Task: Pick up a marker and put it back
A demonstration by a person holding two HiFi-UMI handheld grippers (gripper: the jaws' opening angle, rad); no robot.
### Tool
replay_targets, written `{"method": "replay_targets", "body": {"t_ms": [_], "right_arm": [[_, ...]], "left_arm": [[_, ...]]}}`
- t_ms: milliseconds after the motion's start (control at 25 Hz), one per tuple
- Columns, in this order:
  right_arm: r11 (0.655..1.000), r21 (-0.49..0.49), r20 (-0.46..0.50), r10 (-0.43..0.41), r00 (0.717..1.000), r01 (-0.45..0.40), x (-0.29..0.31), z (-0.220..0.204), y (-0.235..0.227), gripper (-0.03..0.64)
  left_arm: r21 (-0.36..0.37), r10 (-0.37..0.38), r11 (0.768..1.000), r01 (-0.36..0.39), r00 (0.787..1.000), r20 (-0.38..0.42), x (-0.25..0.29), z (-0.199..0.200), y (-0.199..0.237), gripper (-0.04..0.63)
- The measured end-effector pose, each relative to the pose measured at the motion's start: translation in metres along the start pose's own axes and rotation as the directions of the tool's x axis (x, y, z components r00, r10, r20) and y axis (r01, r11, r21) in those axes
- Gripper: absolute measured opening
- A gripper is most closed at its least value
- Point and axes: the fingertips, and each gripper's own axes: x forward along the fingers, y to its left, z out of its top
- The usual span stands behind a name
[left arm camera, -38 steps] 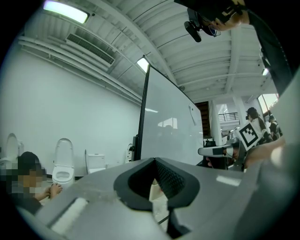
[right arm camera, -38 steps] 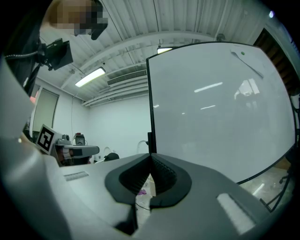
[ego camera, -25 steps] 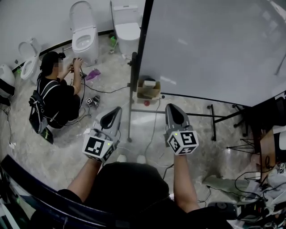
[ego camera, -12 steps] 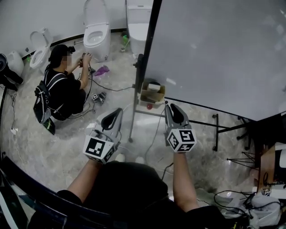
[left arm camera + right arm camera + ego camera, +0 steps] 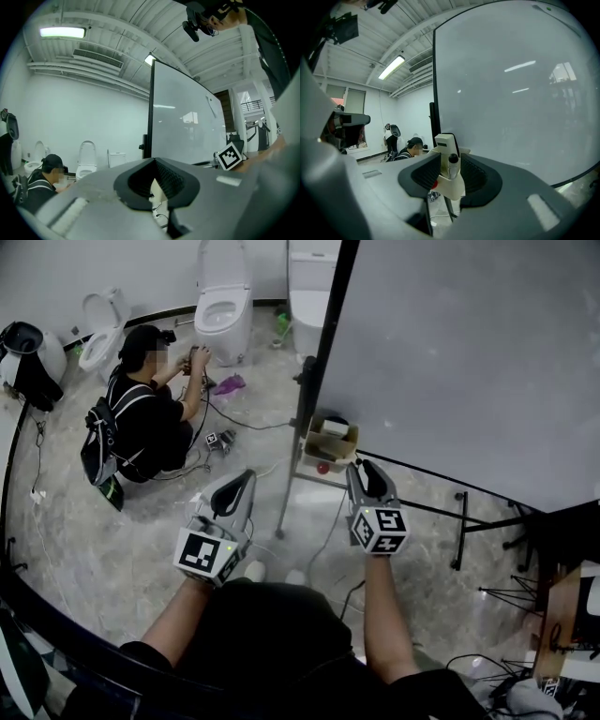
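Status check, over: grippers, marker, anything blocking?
Left gripper shut, empty. Right gripper jaws just opening, nothing gripped. Dark-capped white marker upright in beige whiteboard tray, dead ahead. Nothing seen in the way.

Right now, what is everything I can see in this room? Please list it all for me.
whiteboard: one, white with black frame, right of centre
holder: one, beige, at the whiteboard's lower corner
marker: one, black-capped, upright in the holder
toilets: three, white, along the far wall
person: one, in black, crouching by the toilets
left gripper: one, grey, jaws together, empty
right gripper: one, grey, jaws just opened, marker showing between them, not pressed
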Motion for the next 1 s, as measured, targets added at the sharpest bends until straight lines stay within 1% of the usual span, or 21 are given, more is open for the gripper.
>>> {"method": "replay_targets", "body": {"t_ms": [360, 400, 480, 880, 1000], "right_arm": [[1.0, -0.001, -0.02, 0.021, 1.0, -0.021, 0.014, -0.008, 0.001, 0.14], [1.0, -0.003, -0.021, 0.019, 1.0, -0.019, 0.016, -0.008, 0.002, 0.137], [1.0, -0.009, -0.022, 0.01, 1.0, -0.01, 0.017, -0.008, 0.001, 0.083], [1.0, -0.02, -0.01, 0.001, 1.0, -0.001, 0.018, -0.002, 0.0, 0.08], [1.0, -0.022, 0.0, -0.001, 1.0, 0.001, 0.017, 0.001, -0.001, 0.08]], "left_arm": [[0.01, 0.061, 0.998, -0.061, 0.998, -0.033, -0.005, -0.003, 0.011, 0.005], [0.011, 0.062, 0.998, -0.061, 0.998, -0.029, -0.005, -0.002, 0.012, 0.005], [0.008, 0.053, 0.999, -0.053, 0.999, -0.006, -0.005, 0.002, 0.011, 0.005], [0.01, 0.054, 0.999, -0.054, 0.998, -0.017, -0.002, 0.001, 0.015, 0.005], [0.013, 0.038, 0.999, -0.038, 0.999, -0.002, 0.0, 0.003, 0.014, 0.005]]}}
